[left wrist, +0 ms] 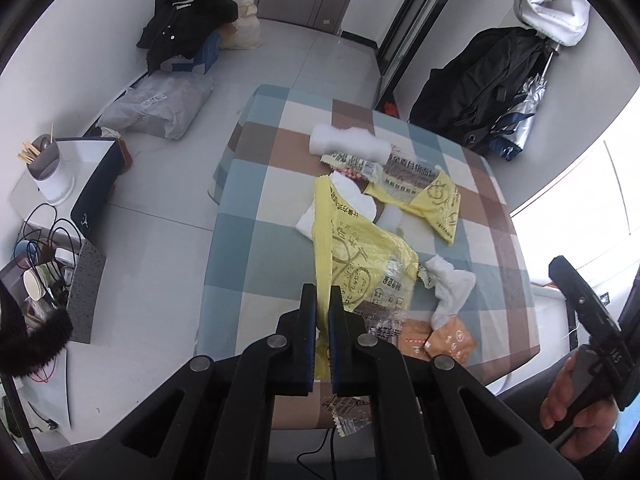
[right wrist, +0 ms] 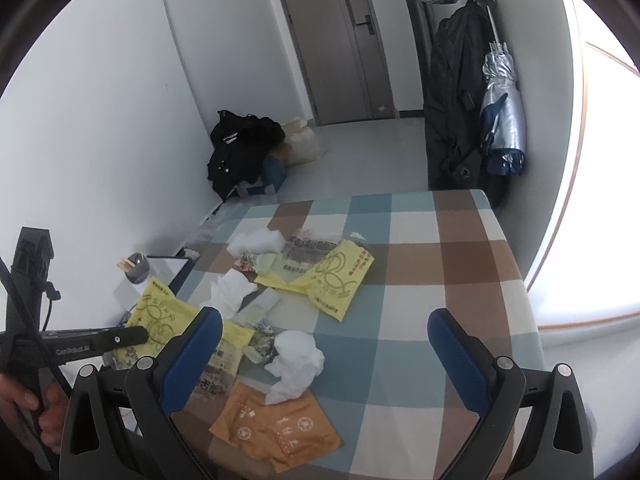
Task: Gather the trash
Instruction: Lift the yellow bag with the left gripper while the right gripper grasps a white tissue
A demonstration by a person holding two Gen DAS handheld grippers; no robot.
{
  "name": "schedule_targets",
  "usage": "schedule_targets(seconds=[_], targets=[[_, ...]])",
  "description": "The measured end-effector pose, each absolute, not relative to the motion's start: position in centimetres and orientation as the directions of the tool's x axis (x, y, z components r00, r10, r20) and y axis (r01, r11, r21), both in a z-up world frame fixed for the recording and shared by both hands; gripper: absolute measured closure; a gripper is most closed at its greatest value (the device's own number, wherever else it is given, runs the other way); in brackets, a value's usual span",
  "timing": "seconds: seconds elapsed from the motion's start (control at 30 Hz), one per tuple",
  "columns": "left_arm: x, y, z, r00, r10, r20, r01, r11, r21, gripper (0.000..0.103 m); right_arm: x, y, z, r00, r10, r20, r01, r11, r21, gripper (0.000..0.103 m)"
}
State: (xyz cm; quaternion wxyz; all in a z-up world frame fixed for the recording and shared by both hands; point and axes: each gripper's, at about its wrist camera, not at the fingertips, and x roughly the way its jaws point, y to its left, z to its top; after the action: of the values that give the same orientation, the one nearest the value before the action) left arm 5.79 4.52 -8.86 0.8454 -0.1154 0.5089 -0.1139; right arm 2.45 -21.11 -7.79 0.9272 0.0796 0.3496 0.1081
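The checked blue, brown and cream tablecloth (right wrist: 460,264) is littered with trash: beyond the lifted bag lie a second yellow printed plastic bag (right wrist: 332,276), orange paper packets (right wrist: 276,428) at its near edge, and crumpled white tissues (right wrist: 296,356). Collection has barely begun, I judge: the left gripper (left wrist: 323,312) pinches the first yellow printed plastic bag (left wrist: 360,256) at the cloth's near-left part. The right gripper (right wrist: 325,346), jaws spread and empty, hovers over the near edge.

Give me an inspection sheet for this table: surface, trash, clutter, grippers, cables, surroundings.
Surface: checked tablecloth, littered.
Job's things: yellow bag held at its edge; second yellow bag lying flat; tissue wad; orange packets.
Clutter: chopstick holder beside the table.
Grippers: left gripper shut on the yellow bag; right gripper open, nothing between its pads.
Cables: black cable loops beside the table.
Surroundings: door, black coat, umbrella.
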Motion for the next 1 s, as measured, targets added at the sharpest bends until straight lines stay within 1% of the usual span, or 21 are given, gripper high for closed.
schedule_targets(seconds=[0.33, 0.37, 0.4, 0.5, 0.57, 0.77, 0.93, 0.97, 1.0], targets=[[5.2, 5.2, -6.8, 0.471, -0.436, -0.767, 0.127, 0.894, -0.43, 0.102, 3.1, -22.5, -8.7, 0.698, 0.276, -0.661, -0.109, 0.953, 0.283, 0.0], [5.1, 5.4, -6.7, 0.473, -0.445, -0.761, 0.126, 0.888, -0.441, 0.102, 3.3, -22.5, -8.9, 0.689, 0.286, -0.666, -0.113, 0.95, 0.291, 0.004], [5.1, 5.6, -6.6, 0.475, -0.448, -0.757, 0.125, 0.886, -0.447, 0.102, 3.5, -22.4, -9.1, 0.678, 0.294, -0.674, -0.118, 0.948, 0.295, 0.011], [5.1, 6.2, -6.4, 0.479, -0.466, -0.744, 0.122, 0.875, -0.469, 0.102, 4.2, -21.7, -10.2, 0.635, 0.305, -0.71, -0.132, 0.948, 0.289, 0.025], [5.1, 6.7, -6.1, 0.49, -0.478, -0.729, 0.122, 0.866, -0.485, 0.102, 4.7, -21.3, -11.0, 0.608, 0.319, -0.727, -0.14, 0.944, 0.297, 0.03], [5.5, 7.9, -5.6, 0.515, -0.484, -0.707, 0.114, 0.856, -0.503, 0.102, 6.3, -19.5, -13.3, 0.527, 0.32, -0.787, -0.157, 0.947, 0.279, 0.031], [5.7, 8.3, -5.5, 0.522, -0.487, -0.701, 0.118, 0.855, -0.505, 0.102, 7.6, -18.5, -15.2, 0.459, 0.33, -0.825, -0.162, 0.944, 0.287, 0.042], [5.8, 8.4, -5.5, 0.523, -0.488, -0.699, 0.117, 0.854, -0.508, 0.102, 7.7, -18.2, -15.5, 0.448, 0.326, -0.832, -0.164, 0.945, 0.282, 0.045], [5.8, 8.4, -5.5, 0.522, -0.489, -0.699, 0.117, 0.853, -0.509, 0.102, 7.9, -18.1, -15.7, 0.439, 0.325, -0.837, -0.166, 0.945, 0.28, 0.052]])
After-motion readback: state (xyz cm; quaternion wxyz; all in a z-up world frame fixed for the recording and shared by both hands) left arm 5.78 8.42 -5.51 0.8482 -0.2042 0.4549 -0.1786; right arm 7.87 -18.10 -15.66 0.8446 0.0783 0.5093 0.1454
